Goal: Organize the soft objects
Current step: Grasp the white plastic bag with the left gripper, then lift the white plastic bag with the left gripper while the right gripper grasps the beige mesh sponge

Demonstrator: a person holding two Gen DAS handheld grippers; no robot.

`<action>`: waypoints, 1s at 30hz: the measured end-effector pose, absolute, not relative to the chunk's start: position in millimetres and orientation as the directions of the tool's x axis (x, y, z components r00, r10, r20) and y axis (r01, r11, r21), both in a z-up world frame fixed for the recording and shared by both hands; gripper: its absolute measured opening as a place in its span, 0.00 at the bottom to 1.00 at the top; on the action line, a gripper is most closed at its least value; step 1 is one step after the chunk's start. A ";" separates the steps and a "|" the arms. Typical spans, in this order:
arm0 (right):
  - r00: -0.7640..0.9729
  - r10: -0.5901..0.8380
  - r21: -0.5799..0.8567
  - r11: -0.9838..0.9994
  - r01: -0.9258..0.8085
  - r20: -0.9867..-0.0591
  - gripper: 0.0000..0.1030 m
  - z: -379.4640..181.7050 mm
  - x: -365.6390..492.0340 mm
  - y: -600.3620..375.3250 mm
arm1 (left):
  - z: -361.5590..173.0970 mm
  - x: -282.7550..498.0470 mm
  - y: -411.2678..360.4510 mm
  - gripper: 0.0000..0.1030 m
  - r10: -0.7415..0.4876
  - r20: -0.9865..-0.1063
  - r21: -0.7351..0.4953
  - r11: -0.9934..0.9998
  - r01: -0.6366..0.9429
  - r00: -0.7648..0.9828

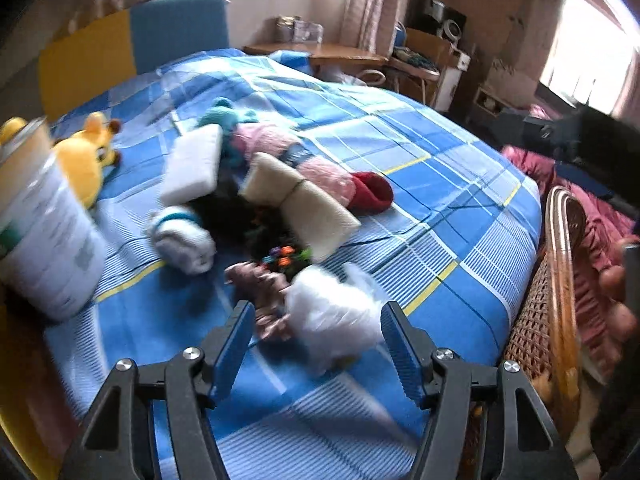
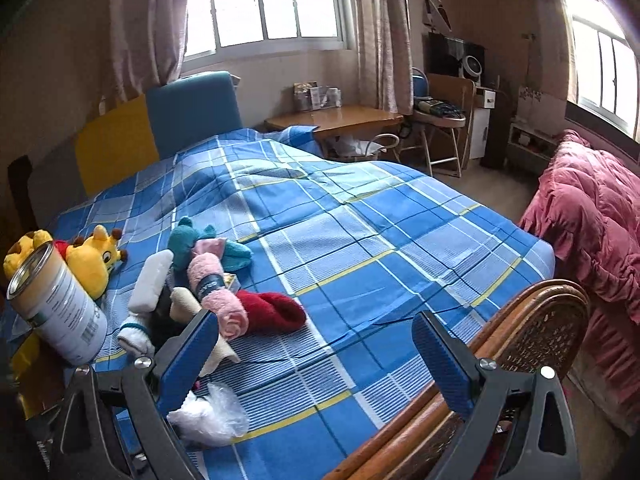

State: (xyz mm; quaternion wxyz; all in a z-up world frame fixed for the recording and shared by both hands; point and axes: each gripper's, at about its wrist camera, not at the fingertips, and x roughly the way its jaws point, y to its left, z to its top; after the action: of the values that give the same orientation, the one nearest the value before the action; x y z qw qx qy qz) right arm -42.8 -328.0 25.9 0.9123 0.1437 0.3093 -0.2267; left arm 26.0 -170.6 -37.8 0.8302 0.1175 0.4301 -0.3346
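Note:
A heap of soft things lies on the blue checked bedspread: a white pad, a teal plush, a pink rolled towel, a red knit piece, a beige tied cloth and a white rolled sock. A yellow plush rests further left. My left gripper hovers open above a clear plastic bag and a brownish soft toy; the pads touch neither. My right gripper is open and holds nothing, over the bed's near edge, with the bag below its left finger.
A tall labelled tin stands at the left by the yellow plush. A rattan chair back rises at the bed's near right corner. A red quilt lies beyond it, and a wooden desk stands past the bed.

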 end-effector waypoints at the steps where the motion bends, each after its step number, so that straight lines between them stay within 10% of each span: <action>1: 0.703 -0.326 0.123 0.854 0.506 -0.632 0.96 25.5 -43.3 -330.0 | -43.9 28.2 -180.0 0.64 -0.437 -0.805 -0.073 0.745 0.664 0.401; 4: 0.696 -0.323 0.132 0.847 0.515 -0.642 0.96 22.5 -43.3 -336.0 | -62.6 33.6 -194.5 0.61 -0.401 -0.829 -0.045 0.742 0.669 0.389; 5: 0.694 -0.321 0.134 0.846 0.516 -0.645 0.96 21.5 -42.9 -336.9 | -67.6 34.2 -197.3 0.44 -0.400 -0.834 -0.046 0.737 0.674 0.380; 8: 0.686 -0.320 0.126 0.848 0.515 -0.653 0.96 18.5 -40.4 -336.9 | -69.1 30.6 -191.7 0.34 -0.433 -0.819 -0.069 0.726 0.684 0.377; 30: 0.374 0.212 0.277 0.952 0.128 -0.903 0.65 -52.3 66.3 -240.9 | -76.8 0.7 -45.7 0.35 -0.395 -0.792 -0.143 0.861 0.489 0.465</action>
State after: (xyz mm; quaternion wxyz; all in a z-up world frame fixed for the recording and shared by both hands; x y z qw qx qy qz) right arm 66.3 -240.9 -52.3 0.8147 0.1521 0.5590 0.0259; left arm 0.7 -45.7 -76.8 0.8543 0.0522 0.4478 -0.2588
